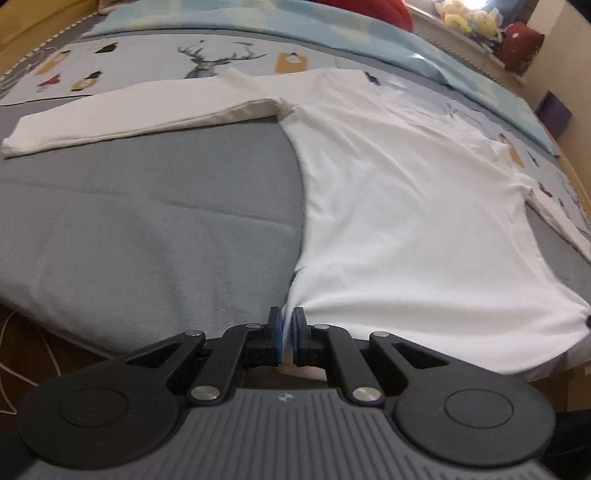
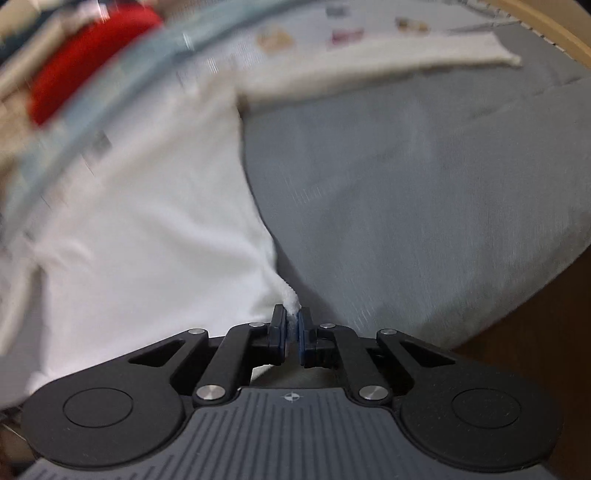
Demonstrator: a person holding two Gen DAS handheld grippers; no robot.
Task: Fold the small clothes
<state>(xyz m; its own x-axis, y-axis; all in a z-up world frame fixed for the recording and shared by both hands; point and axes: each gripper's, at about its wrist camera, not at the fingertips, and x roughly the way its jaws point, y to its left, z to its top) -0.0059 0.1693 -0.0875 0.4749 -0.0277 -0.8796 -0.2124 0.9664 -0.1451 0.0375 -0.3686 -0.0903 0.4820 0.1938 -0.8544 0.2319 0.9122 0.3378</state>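
Observation:
A white long-sleeved shirt (image 1: 399, 206) lies spread flat on a grey bed cover, its sleeves stretched out to the left (image 1: 122, 118) and right. My left gripper (image 1: 287, 321) is shut on the shirt's near left hem corner. In the right wrist view the shirt (image 2: 140, 221) fills the left half, blurred by motion. My right gripper (image 2: 292, 321) is shut on its near right hem corner, and the pinched cloth bunches up between the pads. One sleeve (image 2: 369, 70) runs off to the upper right.
The grey bed cover (image 1: 147, 229) gives way to a printed sheet with a deer (image 1: 210, 62) and a light blue blanket (image 1: 258, 18) beyond. A red cushion (image 2: 85, 62) and plush toys (image 1: 469, 18) sit past the far edge. The wooden bed frame (image 2: 546, 29) shows at the corners.

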